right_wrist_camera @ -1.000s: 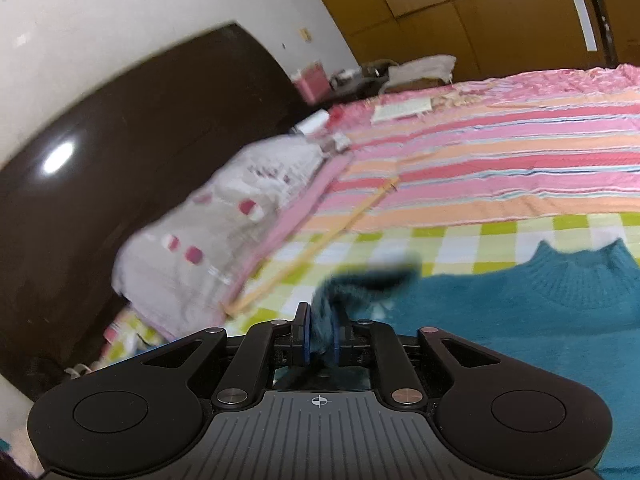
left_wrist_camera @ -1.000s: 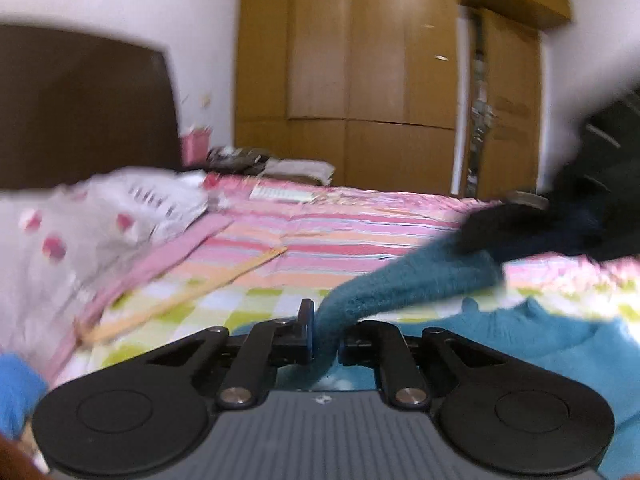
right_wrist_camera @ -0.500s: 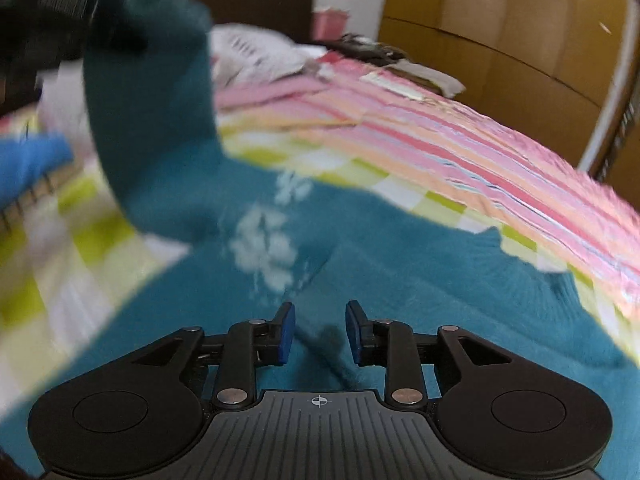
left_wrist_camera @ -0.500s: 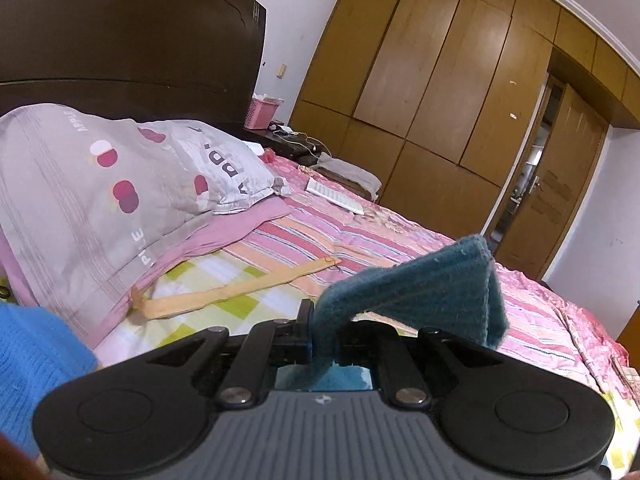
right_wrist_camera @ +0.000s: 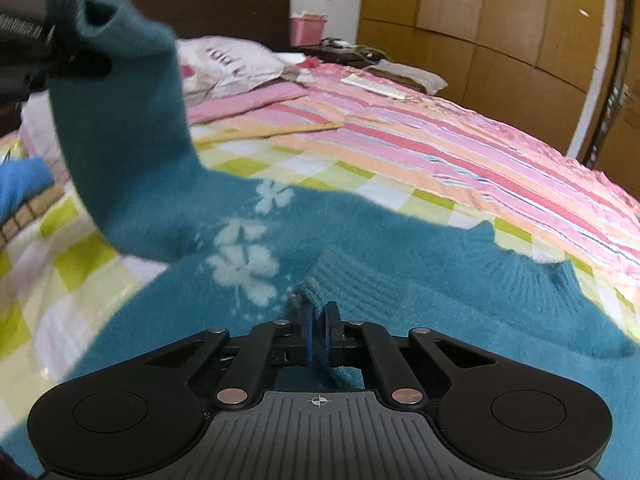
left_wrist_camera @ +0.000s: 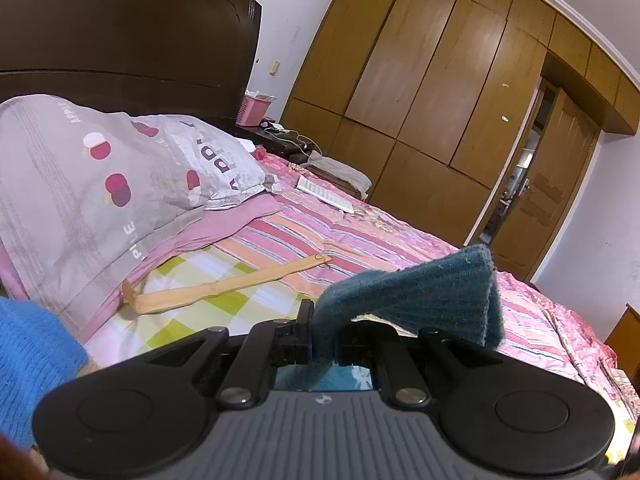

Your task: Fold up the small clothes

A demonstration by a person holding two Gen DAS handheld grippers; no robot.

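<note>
Sweater point(right_wrist_camera: 400, 312) lies on bed point(right_wrist_camera: 440, 148). Left tongs point(left_wrist_camera: 322, 344) clamped on sleeve point(left_wrist_camera: 420, 296), lifted, likely to fold inward. Right tongs point(right_wrist_camera: 318, 334) just closed, pinching sweater fold, likely anchoring it.

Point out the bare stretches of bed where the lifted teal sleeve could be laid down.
Free: the checked sheet left of the teal sweater, and the striped blanket beyond its collar. Crowded: the head of the bed, with the grey pillow, the long wooden stick and the white comb; a blue cloth sits at the far left edge.
</note>
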